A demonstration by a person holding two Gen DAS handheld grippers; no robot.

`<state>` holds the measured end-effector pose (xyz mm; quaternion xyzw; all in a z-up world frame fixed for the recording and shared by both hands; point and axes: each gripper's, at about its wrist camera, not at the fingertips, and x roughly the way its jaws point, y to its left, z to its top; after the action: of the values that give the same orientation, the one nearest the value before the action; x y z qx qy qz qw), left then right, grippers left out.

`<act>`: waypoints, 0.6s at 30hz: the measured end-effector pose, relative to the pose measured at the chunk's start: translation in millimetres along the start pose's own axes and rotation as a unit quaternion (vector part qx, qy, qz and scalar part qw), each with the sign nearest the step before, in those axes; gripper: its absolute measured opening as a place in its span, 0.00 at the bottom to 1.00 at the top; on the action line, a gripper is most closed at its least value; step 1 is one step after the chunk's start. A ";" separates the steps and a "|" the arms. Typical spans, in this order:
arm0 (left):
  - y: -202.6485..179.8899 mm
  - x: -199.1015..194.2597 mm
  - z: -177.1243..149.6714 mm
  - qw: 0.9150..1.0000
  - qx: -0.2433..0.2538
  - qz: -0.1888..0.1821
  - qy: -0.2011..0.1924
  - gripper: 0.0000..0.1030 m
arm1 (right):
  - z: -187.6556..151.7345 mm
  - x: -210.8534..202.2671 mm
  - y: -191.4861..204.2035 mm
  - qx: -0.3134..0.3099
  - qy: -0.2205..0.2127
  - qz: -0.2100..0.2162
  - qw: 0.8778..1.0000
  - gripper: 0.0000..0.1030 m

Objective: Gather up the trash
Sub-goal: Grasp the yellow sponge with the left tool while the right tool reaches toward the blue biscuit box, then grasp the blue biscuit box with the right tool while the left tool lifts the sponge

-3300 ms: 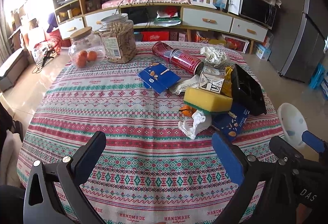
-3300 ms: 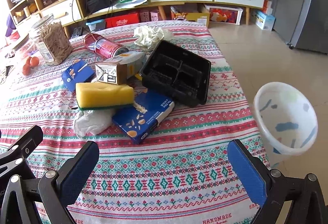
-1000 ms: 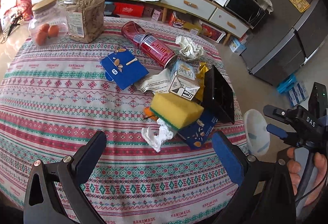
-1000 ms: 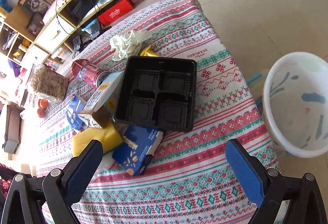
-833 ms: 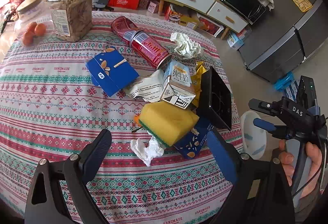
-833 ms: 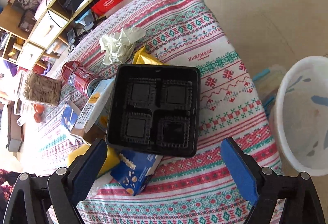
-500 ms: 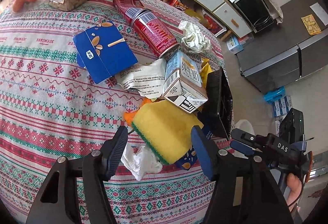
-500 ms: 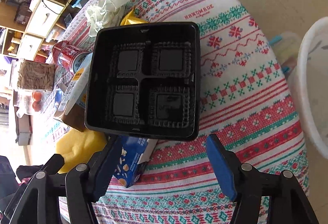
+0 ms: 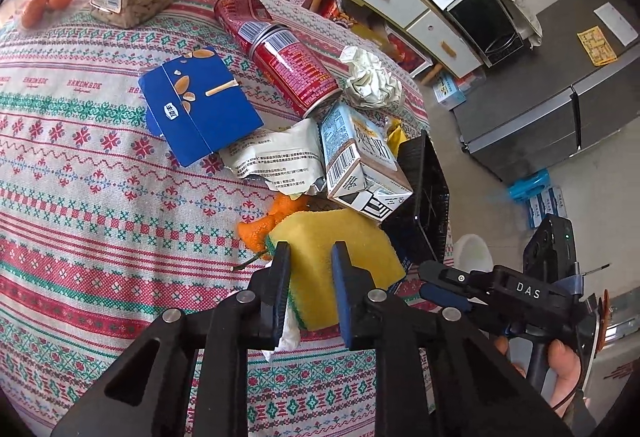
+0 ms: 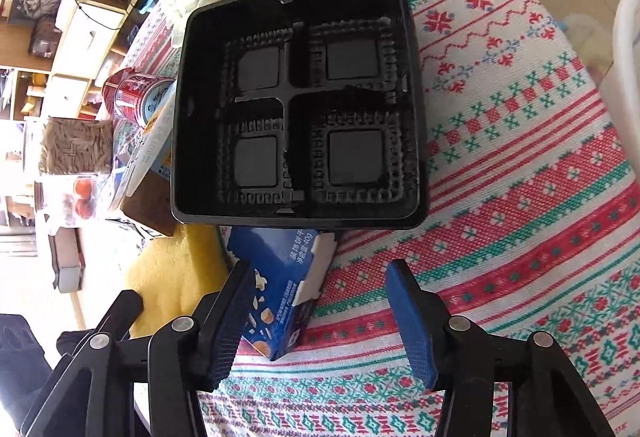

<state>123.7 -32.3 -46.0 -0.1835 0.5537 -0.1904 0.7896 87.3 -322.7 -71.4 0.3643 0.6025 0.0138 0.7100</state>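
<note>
Both grippers have dropped onto the trash pile: left gripper jaws closing, pinching the yellow sponge; right gripper jaws half-wide, closing over the blue box beside the sponge; pickup imminent

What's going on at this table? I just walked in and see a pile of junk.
A person is clearing trash with two handheld grippers. The left gripper is closing on the yellow sponge. The right gripper is closing beside the blue snack box, just below the black tray.
</note>
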 end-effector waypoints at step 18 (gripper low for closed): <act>17.1 -61.7 1.2 0.997 0.008 0.035 -0.074 0.16 | -2.6 32.9 29.0 -0.061 -0.022 -0.046 0.997 0.56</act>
<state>107.1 13.5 -4.5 -0.1717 0.4982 -0.1528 0.8361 106.2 -285.0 -83.8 0.2926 0.6007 0.0102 0.7439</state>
